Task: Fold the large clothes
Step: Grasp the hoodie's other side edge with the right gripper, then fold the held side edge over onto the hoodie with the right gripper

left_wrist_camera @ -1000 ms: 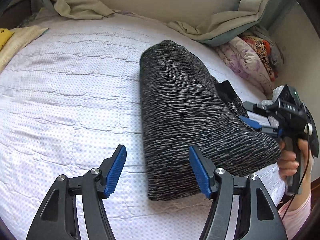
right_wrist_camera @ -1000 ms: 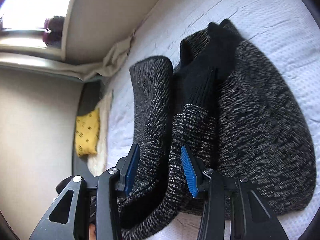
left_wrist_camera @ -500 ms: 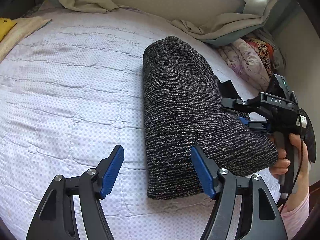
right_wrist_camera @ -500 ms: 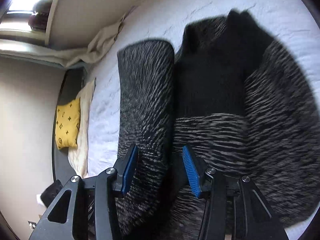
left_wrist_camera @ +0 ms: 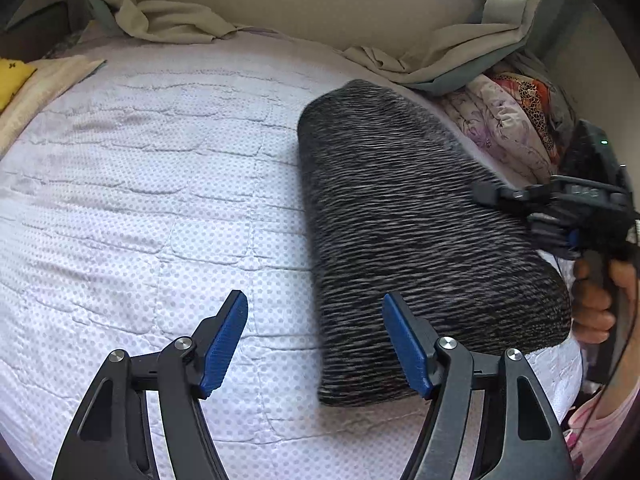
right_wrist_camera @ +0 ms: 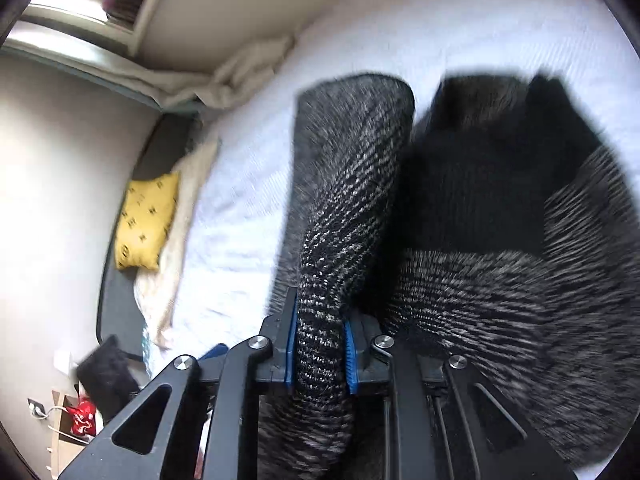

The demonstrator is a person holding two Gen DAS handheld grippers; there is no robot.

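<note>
Grey-and-black marled knit makes up the sweater (left_wrist_camera: 408,236), which lies folded on the pale dotted quilt (left_wrist_camera: 132,216) of the bed, ahead and to the right of the left gripper (left_wrist_camera: 316,344). That gripper hangs over the quilt with its blue pads (left_wrist_camera: 224,344) spread wide and nothing between them; the sweater's near edge sits just past its right pad.

At the sweater's far right side the right gripper (right_wrist_camera: 320,348) is held in a person's hand (left_wrist_camera: 596,300). Its jaws have just been closing, and the blue pads now pinch a fold of the knit, a sleeve-like strip (right_wrist_camera: 344,208) that runs up and away from the tongs. Right of that strip lies the rest of the garment, with a plain black panel (right_wrist_camera: 480,184).

Left of the right gripper, at the bed's edge, rests a yellow cushion (right_wrist_camera: 146,226) printed with a dark repeating monogram, too blurred to read. White lettering on the right gripper's body is likewise illegible.
</note>
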